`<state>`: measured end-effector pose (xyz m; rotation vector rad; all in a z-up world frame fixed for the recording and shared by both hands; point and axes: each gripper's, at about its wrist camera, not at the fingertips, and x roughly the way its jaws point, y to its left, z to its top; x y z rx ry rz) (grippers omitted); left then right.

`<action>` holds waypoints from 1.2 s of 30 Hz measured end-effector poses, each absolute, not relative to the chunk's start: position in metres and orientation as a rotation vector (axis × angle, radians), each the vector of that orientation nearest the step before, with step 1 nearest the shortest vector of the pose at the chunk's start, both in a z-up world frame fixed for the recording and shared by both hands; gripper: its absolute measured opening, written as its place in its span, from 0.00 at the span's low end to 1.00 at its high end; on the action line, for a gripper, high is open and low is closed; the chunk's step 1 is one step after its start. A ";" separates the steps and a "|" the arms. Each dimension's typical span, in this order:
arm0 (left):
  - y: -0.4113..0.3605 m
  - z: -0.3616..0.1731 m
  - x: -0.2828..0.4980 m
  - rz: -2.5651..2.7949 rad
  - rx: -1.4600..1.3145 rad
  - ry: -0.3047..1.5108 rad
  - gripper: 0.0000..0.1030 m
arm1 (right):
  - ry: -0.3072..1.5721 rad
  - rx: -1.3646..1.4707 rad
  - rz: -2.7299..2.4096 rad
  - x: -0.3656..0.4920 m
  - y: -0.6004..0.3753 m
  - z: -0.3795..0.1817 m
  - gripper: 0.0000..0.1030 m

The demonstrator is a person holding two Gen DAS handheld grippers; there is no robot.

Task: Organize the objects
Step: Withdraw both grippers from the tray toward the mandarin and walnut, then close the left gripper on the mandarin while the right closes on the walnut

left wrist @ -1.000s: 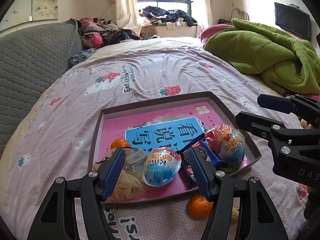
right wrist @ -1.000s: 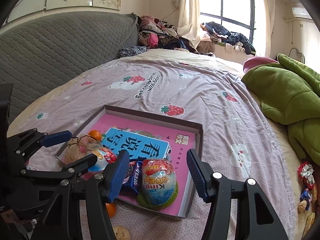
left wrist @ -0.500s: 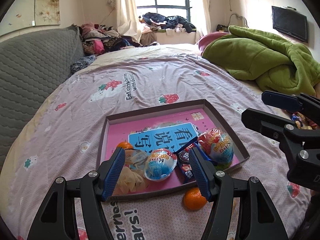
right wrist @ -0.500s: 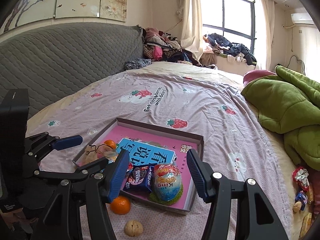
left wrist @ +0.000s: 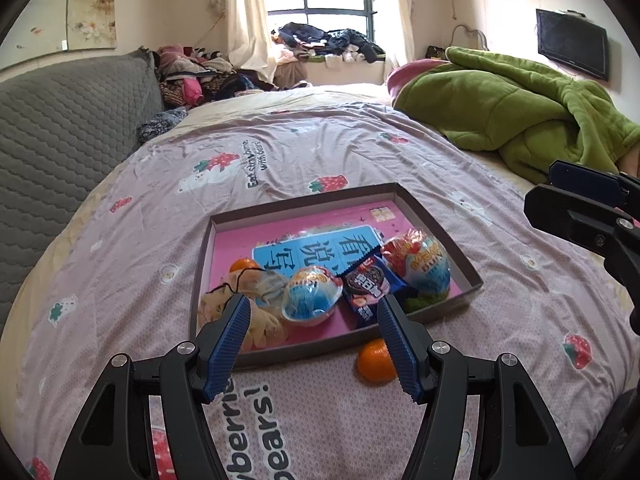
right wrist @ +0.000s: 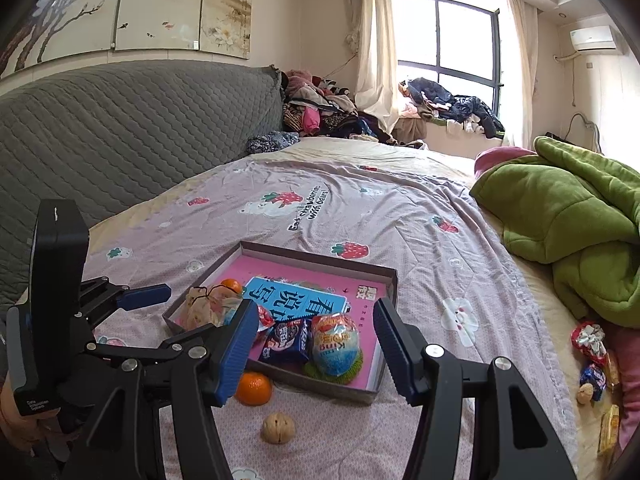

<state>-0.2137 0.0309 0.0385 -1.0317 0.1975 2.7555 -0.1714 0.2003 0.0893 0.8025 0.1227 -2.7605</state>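
Observation:
A shallow brown box (left wrist: 304, 202) (right wrist: 384, 270) with a pink book in it lies on the bed. It holds two wrapped toy eggs (left wrist: 312, 300) (left wrist: 426, 266), a blue biscuit packet (left wrist: 366, 286) (right wrist: 286, 340), a small orange (left wrist: 242, 266) and a cloth pouch (left wrist: 260, 320). One egg (right wrist: 335, 344) sits on a green knit coaster. An orange (left wrist: 374, 362) (right wrist: 253, 389) and a walnut (right wrist: 278, 428) lie on the sheet in front of the box. My left gripper (left wrist: 314, 340) is open and empty, above the box's near edge. My right gripper (right wrist: 316, 354) is open and empty, to its right.
A green blanket (left wrist: 516, 116) (right wrist: 568, 216) is heaped at the right. Several wrapped sweets and a walnut (right wrist: 592, 364) lie at the right bed edge. A grey quilted headboard (right wrist: 120, 128) runs along the left. Clothes pile under the window (left wrist: 320, 46).
Both grippers have drawn back and up from the box, which now looks smaller. The orange and the walnut in front of the box have come into view. Both stay open.

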 end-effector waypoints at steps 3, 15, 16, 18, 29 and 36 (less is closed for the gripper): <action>0.034 0.034 -0.209 2.744 -1.042 0.202 0.66 | 0.127 0.817 -2.763 -0.162 0.203 0.084 0.57; 0.043 0.018 -0.199 2.710 -1.109 0.224 0.66 | 0.194 0.961 -2.698 -0.132 0.200 0.032 0.57; 0.043 0.017 -0.199 2.707 -1.118 0.229 0.66 | 0.194 0.973 -2.693 -0.131 0.199 0.028 0.57; 0.044 0.013 -0.198 2.704 -1.132 0.241 0.66 | 0.205 0.991 -2.677 -0.128 0.196 0.020 0.57; 0.052 0.001 -0.201 2.661 -1.172 0.246 0.66 | 0.244 1.081 -2.623 -0.125 0.183 -0.013 0.57; 0.057 -0.008 -0.207 2.635 -1.186 0.244 0.66 | 0.209 1.102 -2.627 -0.133 0.184 -0.024 0.57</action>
